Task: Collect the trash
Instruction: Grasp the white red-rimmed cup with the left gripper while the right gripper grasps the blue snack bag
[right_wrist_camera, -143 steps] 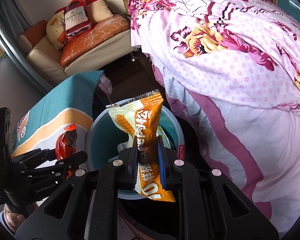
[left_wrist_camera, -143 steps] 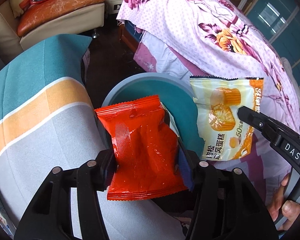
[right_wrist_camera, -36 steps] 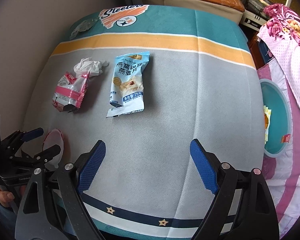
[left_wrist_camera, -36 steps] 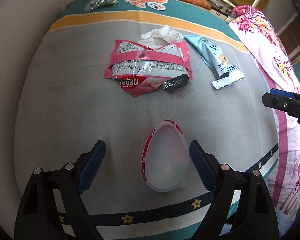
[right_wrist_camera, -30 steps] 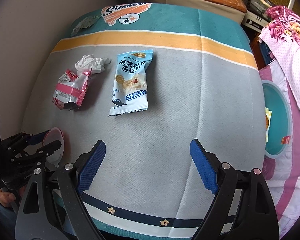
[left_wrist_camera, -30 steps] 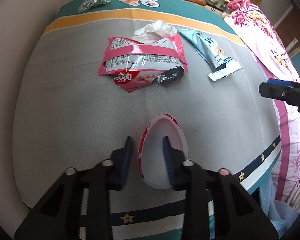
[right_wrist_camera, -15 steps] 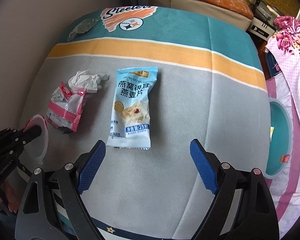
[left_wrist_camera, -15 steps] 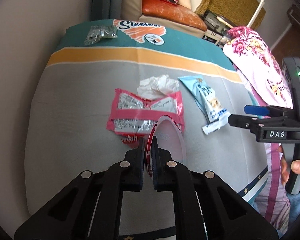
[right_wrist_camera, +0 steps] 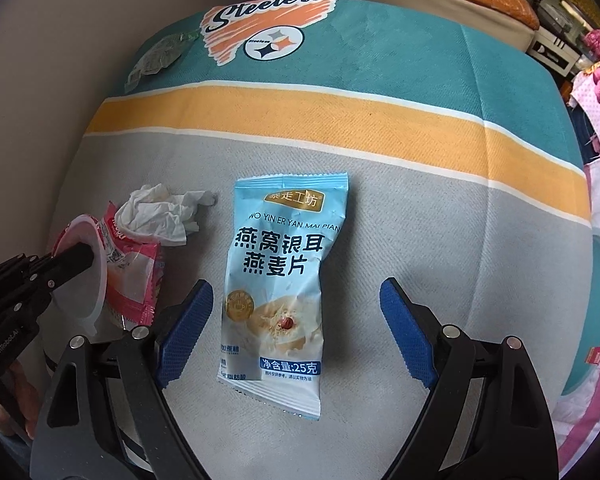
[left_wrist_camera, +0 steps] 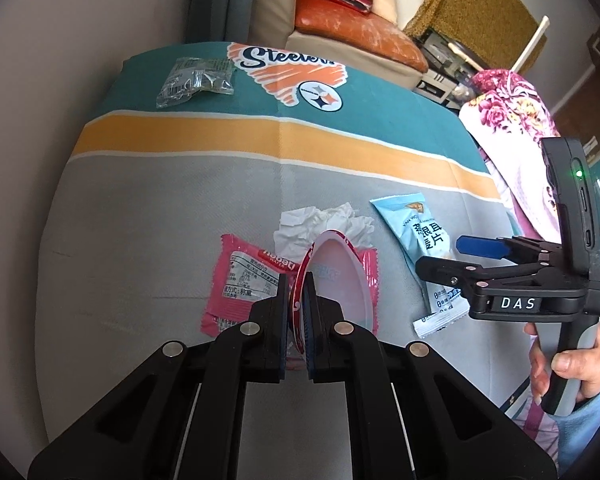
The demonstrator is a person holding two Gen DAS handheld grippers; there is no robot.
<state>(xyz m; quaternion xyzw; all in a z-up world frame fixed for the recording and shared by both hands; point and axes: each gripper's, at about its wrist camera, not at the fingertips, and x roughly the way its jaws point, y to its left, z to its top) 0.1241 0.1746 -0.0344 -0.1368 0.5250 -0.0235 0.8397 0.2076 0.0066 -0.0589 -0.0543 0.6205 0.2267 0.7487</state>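
1. Trash lies on a striped blanket [right_wrist_camera: 420,240]: a blue packet [right_wrist_camera: 280,276], a pink wrapper [left_wrist_camera: 240,280] and a crumpled tissue [right_wrist_camera: 156,216] close together, and a clear bag [left_wrist_camera: 196,80] far off near the logo.
2. The bin [right_wrist_camera: 596,320] sits off the blanket's right edge, so each piece likely has to be carried across.
3. The left tool [left_wrist_camera: 298,312] is pinched tight on the rim of a red-edged plastic lid [left_wrist_camera: 336,276], which hangs above the pink wrapper, tilted on edge.
4. The right tool [right_wrist_camera: 296,336] points down over the blue packet, spread wide and just starting to close; the packet's lower half lies between its pads, untouched. This looks like the set-up for a grasp.
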